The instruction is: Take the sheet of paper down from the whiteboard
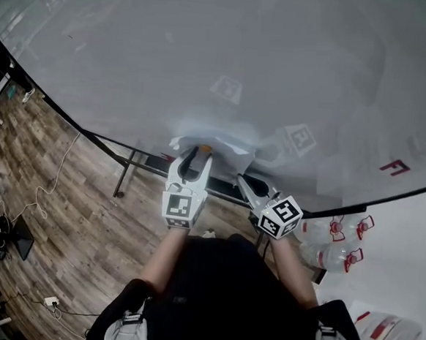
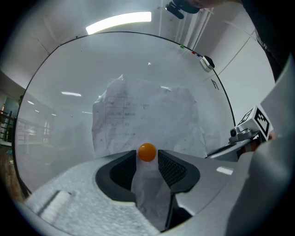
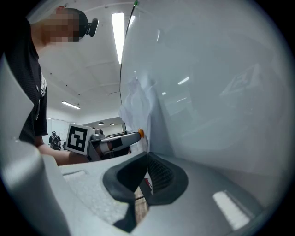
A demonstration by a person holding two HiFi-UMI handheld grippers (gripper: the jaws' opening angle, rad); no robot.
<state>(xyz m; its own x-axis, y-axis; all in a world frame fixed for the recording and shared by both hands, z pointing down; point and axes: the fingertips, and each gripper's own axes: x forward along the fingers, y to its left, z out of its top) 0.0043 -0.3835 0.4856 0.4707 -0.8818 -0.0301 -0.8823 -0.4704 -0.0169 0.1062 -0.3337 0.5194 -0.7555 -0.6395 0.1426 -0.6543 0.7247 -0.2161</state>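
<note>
- The whiteboard (image 1: 207,55) was a broad, glossy, pale grey surface with a thin dark rim, smooth enough to reflect the ceiling lights
- The sheet of paper (image 2: 152,115) hung flat against the board, thin, white and heavily creased, with a faint printed grid near its top; in the left gripper view its long axis ran up the board, bottom edge toward the fingers
- The left gripper (image 2: 147,156), matt grey with dark ribbed pads, had its fingers clenched on the orange ball, with the lower strip of the sheet showing between them
- The right gripper (image 3: 147,159), just beside the sheet's edge, had its fingers pressed together at the tips, holding nothing
- The orange ball (image 2: 147,152) was small, round and shiny, sitting on the lower middle of the sheet
</note>
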